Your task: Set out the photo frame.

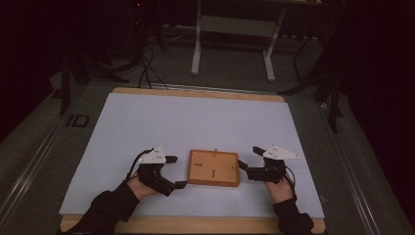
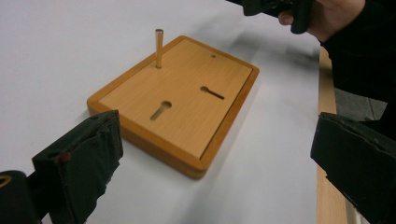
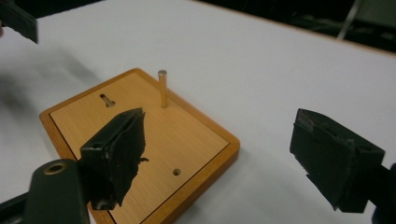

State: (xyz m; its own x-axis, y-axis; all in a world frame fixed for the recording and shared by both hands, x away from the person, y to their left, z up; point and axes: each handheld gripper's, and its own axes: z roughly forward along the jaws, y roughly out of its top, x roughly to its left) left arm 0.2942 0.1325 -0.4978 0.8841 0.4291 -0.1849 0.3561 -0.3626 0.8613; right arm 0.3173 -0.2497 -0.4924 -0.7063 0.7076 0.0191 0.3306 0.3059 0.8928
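Observation:
A flat wooden board (image 1: pixel 214 168) lies on the white sheet near the front of the table. It has two keyhole slots (image 2: pixel 161 110) and a small round hole (image 3: pixel 176 171). A thin metal pin (image 2: pixel 159 48) (image 3: pixel 162 88) stands upright near its far edge. My left gripper (image 1: pixel 178 171) sits just left of the board, open, nothing between its jaws (image 2: pixel 217 135). My right gripper (image 1: pixel 248 157) is just right of the board, jaws wide apart and holding nothing (image 3: pixel 219 130). Neither gripper touches the board. The person's right hand (image 2: pixel 327 14) shows beyond the board.
The white sheet (image 1: pixel 195 117) covers a wooden table whose front edge (image 1: pixel 195 225) runs along the bottom. Beyond the table stand a white metal frame (image 1: pixel 235 29) and dark stands with cables (image 1: pixel 142 68) on the floor.

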